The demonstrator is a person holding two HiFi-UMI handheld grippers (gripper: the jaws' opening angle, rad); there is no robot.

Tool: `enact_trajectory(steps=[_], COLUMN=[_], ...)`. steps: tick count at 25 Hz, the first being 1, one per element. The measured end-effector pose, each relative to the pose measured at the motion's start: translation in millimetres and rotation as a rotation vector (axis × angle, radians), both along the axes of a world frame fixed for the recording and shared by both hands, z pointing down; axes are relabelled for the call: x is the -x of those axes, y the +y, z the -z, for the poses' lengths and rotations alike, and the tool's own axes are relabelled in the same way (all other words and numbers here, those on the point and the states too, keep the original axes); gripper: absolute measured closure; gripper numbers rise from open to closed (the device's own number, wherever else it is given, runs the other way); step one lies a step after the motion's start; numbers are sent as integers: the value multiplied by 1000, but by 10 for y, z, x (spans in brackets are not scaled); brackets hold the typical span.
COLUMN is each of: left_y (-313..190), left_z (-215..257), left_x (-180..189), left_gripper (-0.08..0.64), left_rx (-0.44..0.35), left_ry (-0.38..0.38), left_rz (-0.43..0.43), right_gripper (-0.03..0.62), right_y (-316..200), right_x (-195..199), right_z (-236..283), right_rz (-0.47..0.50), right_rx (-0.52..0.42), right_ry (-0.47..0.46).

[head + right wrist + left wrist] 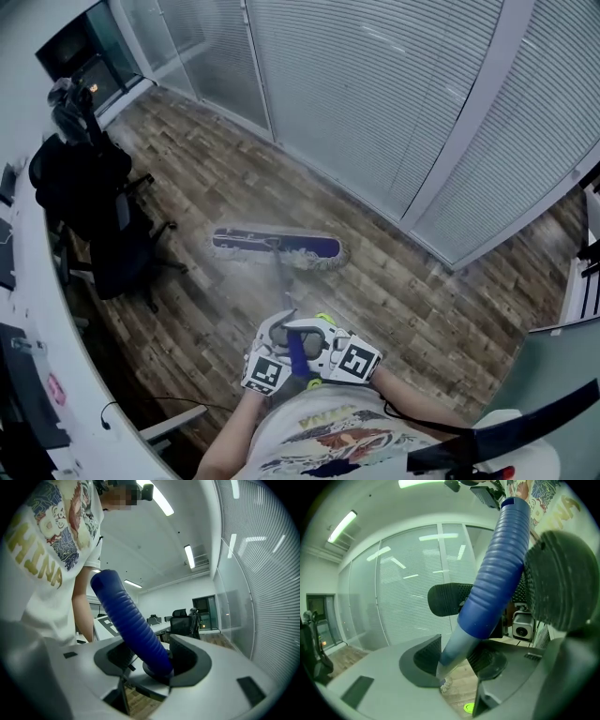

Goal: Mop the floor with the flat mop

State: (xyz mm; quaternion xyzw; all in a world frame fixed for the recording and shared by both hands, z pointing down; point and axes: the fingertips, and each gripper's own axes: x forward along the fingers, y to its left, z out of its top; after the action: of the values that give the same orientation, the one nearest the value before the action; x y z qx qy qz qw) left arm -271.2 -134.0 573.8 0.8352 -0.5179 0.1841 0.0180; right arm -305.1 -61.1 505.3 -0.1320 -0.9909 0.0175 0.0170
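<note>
- The flat mop stands on the wooden floor (412,300). Its mop head (277,246), blue on top with a pale fringe, lies flat on the planks just ahead of the person.
- The handle (284,286) slopes from the mop head back toward the person's body. It is blurred in the head view, and its upper end carries a blue ribbed grip.
- The left gripper (279,330) is clamped on the handle. In the left gripper view the jaws bear on the shaft where the blue grip tapers to grey.
- The right gripper (322,330) sits just beside the left. In the right gripper view its jaws are pinched on the blue ribbed grip, higher up the handle.
- The person's printed white shirt (328,436) shows directly behind both grippers.
- A black office chair (112,244) stands left of the mop head, apart from it and beside a white desk (56,328).
- A glass wall with closed blinds (375,94) runs along the far edge of the floor.
</note>
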Motion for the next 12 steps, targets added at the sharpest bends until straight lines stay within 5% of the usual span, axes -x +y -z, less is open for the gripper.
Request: enact_trajectory(steps=[12], left_y=[-2526], left_z=[-71], left_x=[929], left_gripper=[413], left_rx=[46], left_ry=[5], left_rz=[75], right_gripper=[357], right_y=[-2547], right_x=[856], right_z=[-30], right_rz=[13], right_rx=[89], right_ry=[-1])
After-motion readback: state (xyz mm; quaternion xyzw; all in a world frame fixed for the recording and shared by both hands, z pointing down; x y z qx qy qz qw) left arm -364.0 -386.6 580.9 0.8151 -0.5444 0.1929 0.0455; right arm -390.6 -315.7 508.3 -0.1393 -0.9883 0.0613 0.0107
